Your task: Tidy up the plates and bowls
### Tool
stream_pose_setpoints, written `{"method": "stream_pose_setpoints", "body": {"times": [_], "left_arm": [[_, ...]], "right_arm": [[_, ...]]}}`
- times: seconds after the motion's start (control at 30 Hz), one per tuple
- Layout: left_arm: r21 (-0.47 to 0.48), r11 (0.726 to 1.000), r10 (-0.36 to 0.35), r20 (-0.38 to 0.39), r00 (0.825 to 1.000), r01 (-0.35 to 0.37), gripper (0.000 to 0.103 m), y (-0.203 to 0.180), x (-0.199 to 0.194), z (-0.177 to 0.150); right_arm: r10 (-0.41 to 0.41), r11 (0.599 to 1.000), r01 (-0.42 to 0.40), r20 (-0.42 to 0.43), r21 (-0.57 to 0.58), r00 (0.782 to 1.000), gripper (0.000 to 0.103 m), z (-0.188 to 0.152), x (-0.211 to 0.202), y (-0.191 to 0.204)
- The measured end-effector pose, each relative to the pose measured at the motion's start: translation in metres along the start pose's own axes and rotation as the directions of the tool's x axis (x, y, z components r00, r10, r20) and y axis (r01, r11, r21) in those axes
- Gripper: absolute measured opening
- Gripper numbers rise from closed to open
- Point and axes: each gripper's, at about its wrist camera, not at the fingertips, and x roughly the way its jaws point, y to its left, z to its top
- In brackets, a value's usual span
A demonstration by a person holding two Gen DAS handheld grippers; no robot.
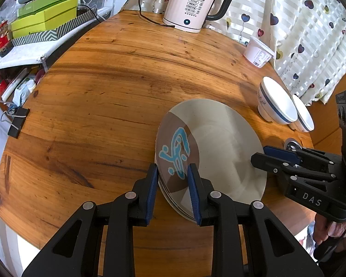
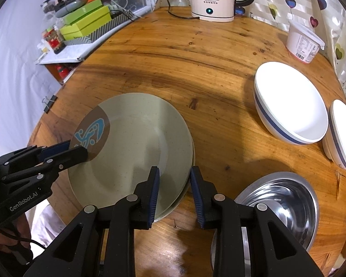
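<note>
The plate-stacking step looks in hand: the left gripper [image 1: 173, 191] and right gripper [image 2: 175, 196], fingers spread, each straddle opposite rims of the grey-green speckled plates [image 2: 136, 138] stacked on the round wooden table [image 2: 196, 53], so next probably comes closing or withdrawing.

The kettle [image 1: 191, 4] shows "55" with a small "°C" at the top of its printed panel; the rows of small print under it are too fine to read. The right gripper [image 1: 263, 155] body carries the raised letters "DAS". The left gripper [image 2: 80, 149] body reads "GenRobot.AI" in the right wrist view. The tub [image 2: 303, 42] bears a barcode and a label too small to read.
</note>
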Motion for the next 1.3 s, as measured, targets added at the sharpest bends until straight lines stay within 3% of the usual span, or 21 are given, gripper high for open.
{"method": "stream_pose_setpoints", "body": {"times": [0.4, 1.3], "left_arm": [[-0.006, 1.0, 0.008, 0.017, 1.0, -0.008, 0.028, 0.004, -0.001, 0.003], [0.046, 0.998, 0.03, 0.021, 0.999, -0.031, 0.041, -0.01, -0.001, 0.005]], "right_arm": [[-0.006, 1.0, 0.006, 0.004, 0.02, 1.0, 0.03, -0.001, -0.002, -0.005], [0.024, 1.0, -0.024, 0.008, 0.017, 1.0, 0.033, -0.002, -0.001, -0.002]]}}
